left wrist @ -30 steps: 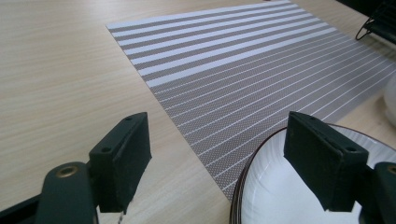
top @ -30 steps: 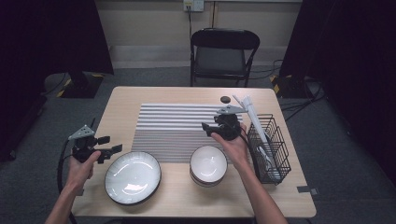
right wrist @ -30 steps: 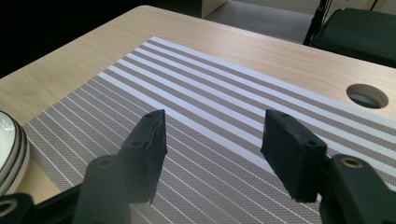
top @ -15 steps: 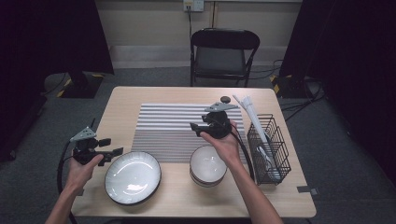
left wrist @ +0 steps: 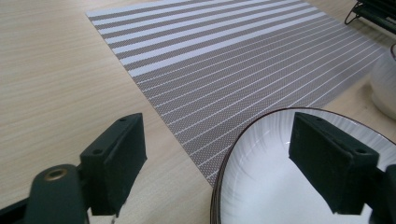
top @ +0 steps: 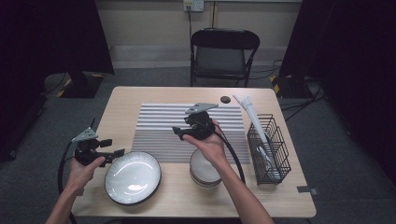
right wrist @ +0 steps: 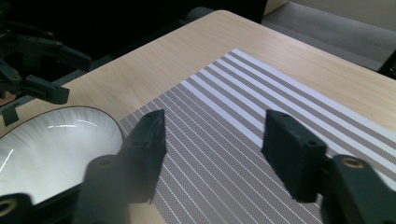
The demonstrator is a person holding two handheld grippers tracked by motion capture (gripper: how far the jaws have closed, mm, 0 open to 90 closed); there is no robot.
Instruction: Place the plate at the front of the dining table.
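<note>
White ribbed porcelain with a dark rim, the wide shallow plate (top: 132, 177) lies on the near left part of the pale wooden bench (top: 140, 95), its far edge just at the near border of the grey-and-white striped woven placemat (top: 163, 123). My left gripper (top: 114, 153) hovers at the plate's left rim with its jaws spread wide; they have just been opening, and in the left gripper view the plate's rim (left wrist: 261, 140) lies between and below the two black pads without either touching it. My left hand (top: 86, 168) holds that gripper low over the bench, near the left edge.

My right gripper (top: 180, 134) hangs above the middle of the placemat, pointing left, its jaws moderately apart and empty; in the right gripper view I see bare striped mat (right wrist: 224, 140) between them, and the plate (right wrist: 51, 144) to the left. Under my right forearm, near the mat's near right corner, stands a stack of white bowls (top: 203, 170). A black wire basket (top: 267, 149) with white utensils stands at the right side of the bench.
</note>
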